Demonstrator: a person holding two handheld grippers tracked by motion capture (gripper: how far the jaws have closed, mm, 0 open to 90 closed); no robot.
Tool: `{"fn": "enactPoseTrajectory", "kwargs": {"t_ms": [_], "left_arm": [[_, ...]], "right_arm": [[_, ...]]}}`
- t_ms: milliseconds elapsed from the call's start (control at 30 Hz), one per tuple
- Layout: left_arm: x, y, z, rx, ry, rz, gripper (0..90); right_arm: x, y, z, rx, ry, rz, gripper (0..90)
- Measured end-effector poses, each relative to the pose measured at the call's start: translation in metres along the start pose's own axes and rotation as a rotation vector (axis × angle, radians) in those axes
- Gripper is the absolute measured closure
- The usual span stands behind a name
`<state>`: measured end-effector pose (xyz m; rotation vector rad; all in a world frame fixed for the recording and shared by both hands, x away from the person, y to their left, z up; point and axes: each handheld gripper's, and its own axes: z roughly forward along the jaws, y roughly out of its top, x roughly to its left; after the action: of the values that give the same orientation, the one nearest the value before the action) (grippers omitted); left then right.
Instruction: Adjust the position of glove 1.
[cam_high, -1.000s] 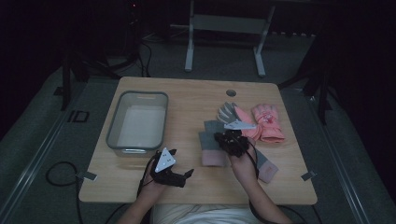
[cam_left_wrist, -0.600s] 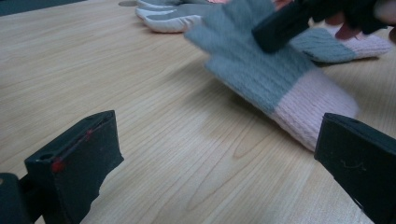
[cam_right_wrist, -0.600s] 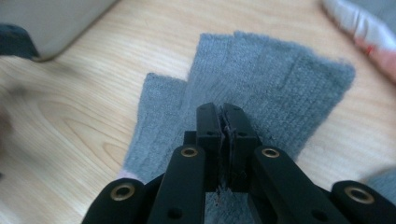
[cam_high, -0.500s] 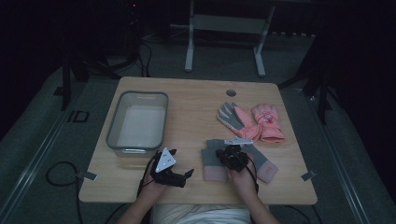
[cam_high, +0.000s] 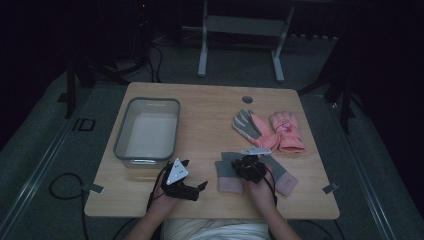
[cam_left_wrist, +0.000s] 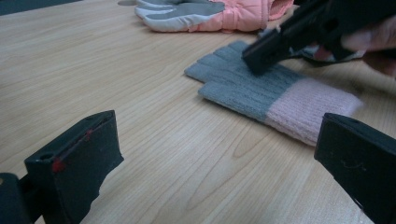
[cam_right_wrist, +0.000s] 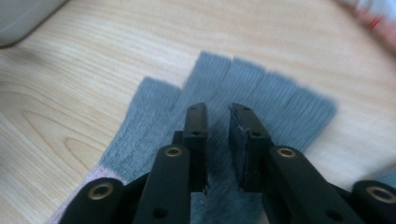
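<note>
A dim lab is being suggested: cables are trailing over grey carpet around the wooden table.

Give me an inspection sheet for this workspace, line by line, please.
Surface: wooden table, flat, with a round hole near the far edge.
Job's things: grey knit glove with a pink cuff, flat under the right gripper; a second knit glove beside it.
Clutter: pink and grey ski gloves; grey tub, looks empty.
Grippers: right gripper's jaws slightly apart, just opening, glove fabric below; left gripper wide open, holding nothing.
Cables: black cable on the floor.
Surroundings: dark room, carpet, metal frame legs behind.
</note>
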<state>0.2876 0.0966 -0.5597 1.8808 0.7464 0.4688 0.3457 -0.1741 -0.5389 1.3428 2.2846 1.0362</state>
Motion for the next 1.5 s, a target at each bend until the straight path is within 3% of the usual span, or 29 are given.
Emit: {"fn": "enactPoseTrajectory", "kwargs": {"t_ms": [167, 233, 300, 467, 633, 733, 1133, 1233, 1433, 1500], "left_arm": [[0.0, 0.0, 0.0, -0.002, -0.001, 0.0, 0.0], [0.0, 0.0, 0.0, -0.002, -0.001, -0.001, 0.0], [0.0, 0.0, 0.0, -0.003, 0.0, -0.003, 0.0], [0.0, 0.0, 0.0, -0.001, 0.004, -0.004, 0.0], [0.0, 0.0, 0.0, -0.002, 0.008, -0.006, 0.0], [0.0, 0.0, 0.0, -0.001, 0.009, -0.007, 0.0], [0.0, 0.0, 0.0, 0.002, 0.009, -0.005, 0.0], [0.0, 0.0, 0.0, 0.002, 0.008, -0.002, 0.0], [0.0, 0.0, 0.0, 0.002, 0.008, -0.006, 0.0], [0.0, 0.0, 0.0, 0.0, 0.009, -0.008, 0.0]], "right_arm": [[-0.022, 0.013, -0.019, -0.047, 0.016, -0.088, 69.3], [-0.04, 0.015, -0.031, -0.063, 0.019, -0.148, 68.8], [-0.054, 0.013, -0.04, -0.072, 0.018, -0.177, 68.9], [-0.088, 0.002, -0.059, -0.047, 0.004, -0.213, 69.7], [-0.11, -0.014, -0.067, -0.004, 0.001, -0.233, 67.4], [-0.115, -0.023, -0.064, 0.035, -0.002, -0.245, 66.3], [-0.129, -0.04, -0.056, 0.092, 0.133, -0.221, 63.9], [-0.127, -0.04, -0.055, 0.095, 0.117, -0.249, 67.1], [-0.116, -0.043, -0.057, 0.094, 0.073, -0.287, 83.6], [-0.113, -0.042, -0.058, 0.095, 0.066, -0.29, 85.3]]}}
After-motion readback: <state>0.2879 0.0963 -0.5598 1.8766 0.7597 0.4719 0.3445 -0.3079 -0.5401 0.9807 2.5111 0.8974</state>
